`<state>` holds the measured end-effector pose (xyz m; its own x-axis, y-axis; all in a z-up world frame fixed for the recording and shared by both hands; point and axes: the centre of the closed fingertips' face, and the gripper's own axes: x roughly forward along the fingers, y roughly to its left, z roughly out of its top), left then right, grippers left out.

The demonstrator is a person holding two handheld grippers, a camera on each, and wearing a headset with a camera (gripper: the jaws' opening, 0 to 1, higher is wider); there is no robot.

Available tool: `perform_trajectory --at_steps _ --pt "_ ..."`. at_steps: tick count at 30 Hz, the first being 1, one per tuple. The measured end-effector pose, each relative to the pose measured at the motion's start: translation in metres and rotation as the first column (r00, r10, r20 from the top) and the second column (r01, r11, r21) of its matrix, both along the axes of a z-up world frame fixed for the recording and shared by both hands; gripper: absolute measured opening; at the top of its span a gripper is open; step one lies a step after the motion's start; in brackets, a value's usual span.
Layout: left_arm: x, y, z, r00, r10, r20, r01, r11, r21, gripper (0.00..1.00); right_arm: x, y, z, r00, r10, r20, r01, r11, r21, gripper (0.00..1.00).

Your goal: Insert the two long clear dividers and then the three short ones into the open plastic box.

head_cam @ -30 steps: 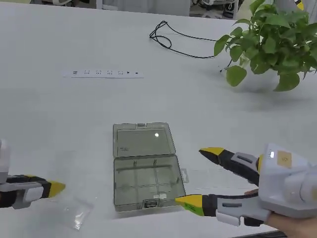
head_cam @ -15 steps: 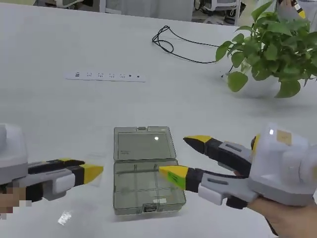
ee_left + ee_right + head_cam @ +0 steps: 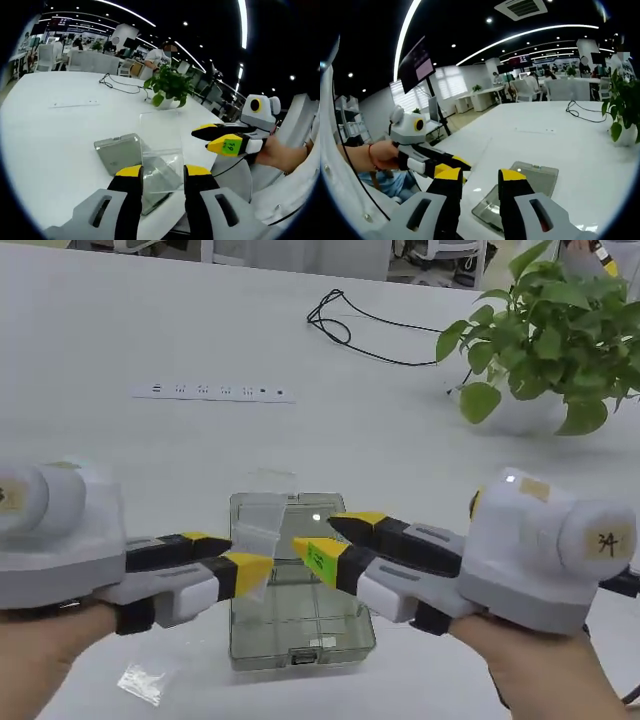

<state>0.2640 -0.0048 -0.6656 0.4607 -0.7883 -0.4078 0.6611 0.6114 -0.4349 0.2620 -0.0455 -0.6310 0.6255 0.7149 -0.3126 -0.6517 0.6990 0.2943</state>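
Note:
The open smoky-clear box (image 3: 300,625) lies flat on the white table, its lid (image 3: 290,518) folded back on the far side. Partition lines show in its tray. My left gripper (image 3: 232,552) hovers over the box's left side, shut on a clear divider (image 3: 262,525) that stands upright above the lid. The left gripper view has the divider (image 3: 161,142) spanning the gap between the jaws of the left gripper (image 3: 162,171), with the box (image 3: 125,152) below. My right gripper (image 3: 328,535) faces it from the right, open and holding nothing. In the right gripper view, the right gripper (image 3: 481,174) points over the box (image 3: 525,185).
A small clear plastic piece (image 3: 140,682) lies near the table's front left. A white power strip (image 3: 215,392) sits farther back, a black cable (image 3: 350,325) behind it, and a potted plant (image 3: 550,330) at the back right. A person (image 3: 160,55) sits beyond the table.
Both grippers have come in from the sides to meet above the box. The left one rose and moved right, now carrying a clear divider.

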Motion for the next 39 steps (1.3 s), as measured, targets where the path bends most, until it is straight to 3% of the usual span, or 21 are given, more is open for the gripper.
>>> perform_trajectory --at_steps 12,39 --pt "-0.002 -0.015 0.009 0.995 -0.059 0.077 0.057 0.998 0.029 0.3 0.003 0.007 -0.004 0.999 -0.017 -0.045 0.018 0.999 0.035 0.17" --pt "-0.006 -0.024 0.013 0.994 -0.074 0.084 0.073 0.997 0.022 0.34 0.007 0.009 -0.004 0.99 -0.078 -0.119 0.088 0.993 0.081 0.06"
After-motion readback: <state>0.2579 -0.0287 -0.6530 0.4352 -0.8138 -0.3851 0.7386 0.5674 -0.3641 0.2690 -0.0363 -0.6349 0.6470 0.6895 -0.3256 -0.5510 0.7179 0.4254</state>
